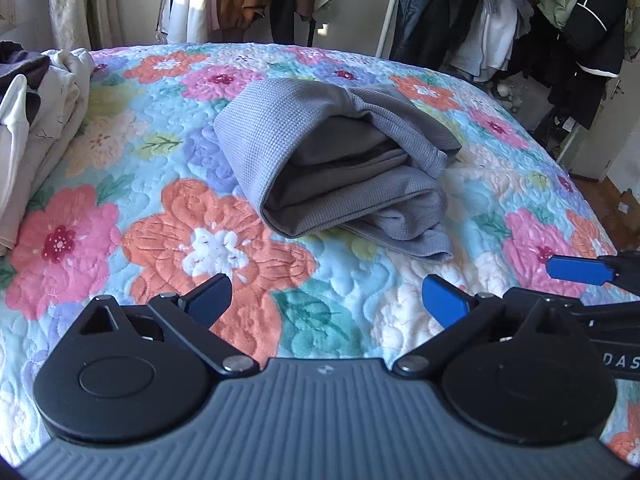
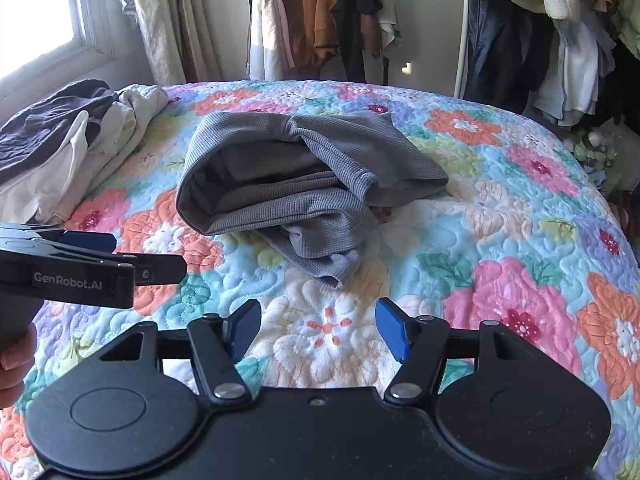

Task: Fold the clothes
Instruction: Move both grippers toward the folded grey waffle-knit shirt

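Bed (image 1: 328, 312) with one floral quilt, seen from two wrist cameras. One grey garment (image 1: 336, 160), loosely folded into a bundle with its layers showing at the open edge, lies near the middle of the quilt, ahead of both grippers and touching neither. One stack of pale and dark clothes (image 1: 36, 120) sits at the left edge of the bed, well apart from the grey garment. Left gripper (image 1: 326, 304): two blue-padded fingers spread apart, holding nothing, above the quilt. Right gripper (image 2: 318, 330): two fingers likewise spread apart and empty. Two racks of hanging clothes (image 2: 540, 40) stand behind the bed; one window (image 2: 36, 12) at far left.
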A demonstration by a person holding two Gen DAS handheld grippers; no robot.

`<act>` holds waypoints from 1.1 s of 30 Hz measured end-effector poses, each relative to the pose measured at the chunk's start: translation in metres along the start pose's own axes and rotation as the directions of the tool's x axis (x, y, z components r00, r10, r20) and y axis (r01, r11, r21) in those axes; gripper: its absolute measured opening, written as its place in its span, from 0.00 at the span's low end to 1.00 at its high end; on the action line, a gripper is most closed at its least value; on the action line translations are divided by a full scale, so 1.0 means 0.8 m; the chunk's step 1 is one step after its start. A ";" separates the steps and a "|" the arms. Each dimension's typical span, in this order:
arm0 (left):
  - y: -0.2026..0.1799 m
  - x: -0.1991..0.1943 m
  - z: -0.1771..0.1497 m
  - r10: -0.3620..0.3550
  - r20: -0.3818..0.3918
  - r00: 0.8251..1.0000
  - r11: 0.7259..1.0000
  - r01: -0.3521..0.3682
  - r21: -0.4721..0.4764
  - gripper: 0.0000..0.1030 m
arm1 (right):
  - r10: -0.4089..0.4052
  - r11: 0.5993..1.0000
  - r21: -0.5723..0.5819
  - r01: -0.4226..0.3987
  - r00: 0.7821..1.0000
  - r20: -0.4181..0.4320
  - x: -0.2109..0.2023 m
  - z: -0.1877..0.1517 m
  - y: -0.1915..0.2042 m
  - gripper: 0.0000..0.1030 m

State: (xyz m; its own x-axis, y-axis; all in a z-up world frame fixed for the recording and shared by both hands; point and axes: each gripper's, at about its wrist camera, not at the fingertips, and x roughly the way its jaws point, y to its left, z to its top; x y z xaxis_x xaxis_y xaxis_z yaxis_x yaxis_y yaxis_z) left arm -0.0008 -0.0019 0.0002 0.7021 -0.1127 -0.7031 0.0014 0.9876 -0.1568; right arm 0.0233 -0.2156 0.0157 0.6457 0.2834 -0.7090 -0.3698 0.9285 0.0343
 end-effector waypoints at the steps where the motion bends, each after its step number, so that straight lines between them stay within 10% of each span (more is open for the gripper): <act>1: -0.002 0.000 -0.001 0.003 -0.002 1.000 1.000 -0.003 0.007 1.00 | 0.000 1.000 0.003 0.000 1.000 0.004 0.000 0.002 -0.001 0.66; 33: -0.002 -0.002 -0.002 0.057 -0.045 0.997 0.997 -0.055 0.044 1.00 | -0.026 1.000 -0.001 0.026 0.999 0.029 -0.012 0.020 -0.014 0.72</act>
State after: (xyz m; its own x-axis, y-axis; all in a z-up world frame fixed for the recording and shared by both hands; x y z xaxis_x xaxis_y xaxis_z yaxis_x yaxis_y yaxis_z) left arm -0.0032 -0.0031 0.0008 0.6684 -0.0605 -0.7414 -0.0058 0.9962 -0.0866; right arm 0.0315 -0.2248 0.0332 0.6740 0.2662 -0.6891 -0.3535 0.9353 0.0154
